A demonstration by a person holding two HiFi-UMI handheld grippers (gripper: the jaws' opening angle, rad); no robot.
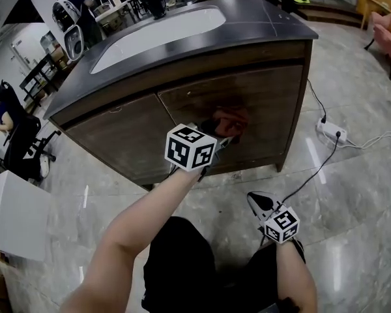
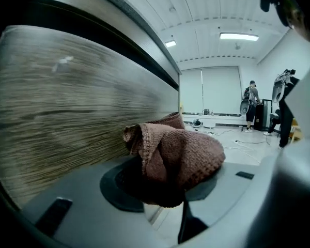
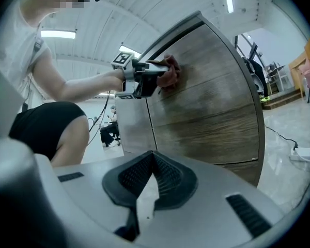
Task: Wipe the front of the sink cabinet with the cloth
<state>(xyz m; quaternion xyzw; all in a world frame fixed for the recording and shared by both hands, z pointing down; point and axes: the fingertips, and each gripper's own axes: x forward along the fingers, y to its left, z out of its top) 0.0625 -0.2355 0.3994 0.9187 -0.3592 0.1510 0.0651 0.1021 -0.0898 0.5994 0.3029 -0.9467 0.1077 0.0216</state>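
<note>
Left gripper (image 1: 221,134): your jaws are clamped on the cloth (image 2: 182,153). It is a brownish-pink knitted cloth, bunched into a wad. The wad fills the gap between the pads and bulges out past the tips. The left gripper view shows the wood grain just beside the wad, on the left of the picture.

Cloth position: the head view has it against the front of the sink cabinet (image 1: 274,103), on the door at the right of that view. The right gripper view shows the wad meeting the door face, with your left gripper directly behind it and your arm stretched out level.

Right gripper (image 3: 153,173): your jaws are closed, the ribbed pads meet at the tips, and nothing sits between them. It is held low beside your knee, well apart from the cloth and from the cabinet. It points towards the cabinet front.

Surroundings: a white basin (image 1: 159,32) is set in the dark countertop. A white power strip (image 1: 330,131) lies on the glossy floor (image 1: 352,194) to the right of the cabinet, with a black cable running from it.
</note>
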